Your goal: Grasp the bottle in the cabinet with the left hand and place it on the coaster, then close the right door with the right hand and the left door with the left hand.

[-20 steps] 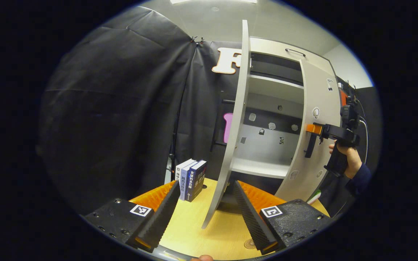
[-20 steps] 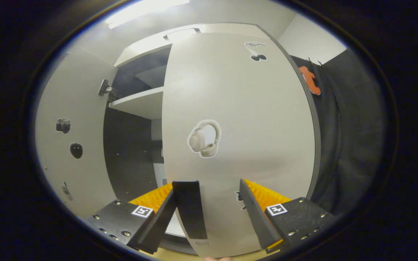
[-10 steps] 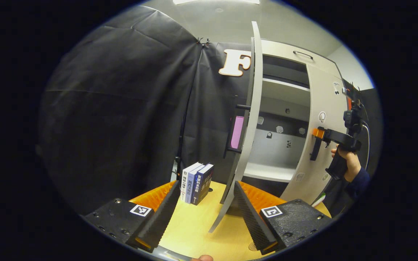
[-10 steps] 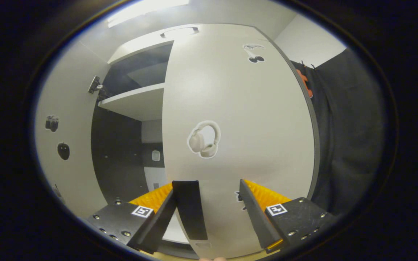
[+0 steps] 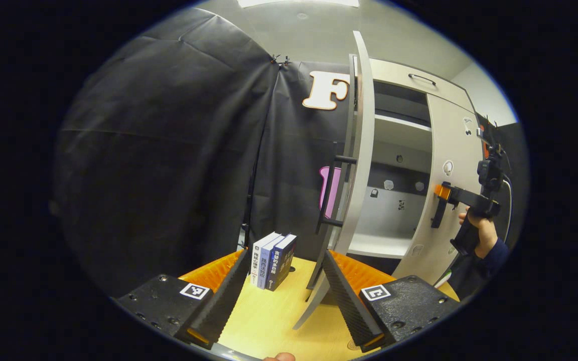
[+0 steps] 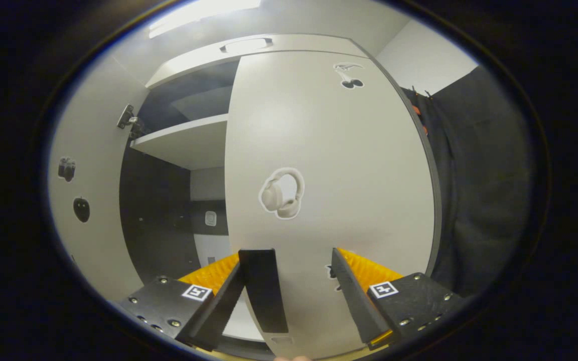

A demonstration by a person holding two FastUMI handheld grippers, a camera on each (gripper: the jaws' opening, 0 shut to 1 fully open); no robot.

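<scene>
Cabinet (image 6: 249,47): R hand-held gripper (image 6: 299,291) agape, against right door (image 6: 329,165).

Three upright books (image 5: 271,253) side by side on the wooden tabletop (image 5: 274,321) — spines outward.

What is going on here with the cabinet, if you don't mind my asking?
A person is closing a cabinet with two handheld grippers. The right gripper is open, against the front of the right door, which is nearly shut. The left door stands open, edge-on ahead of the open left gripper. Books stand on the table.
</scene>
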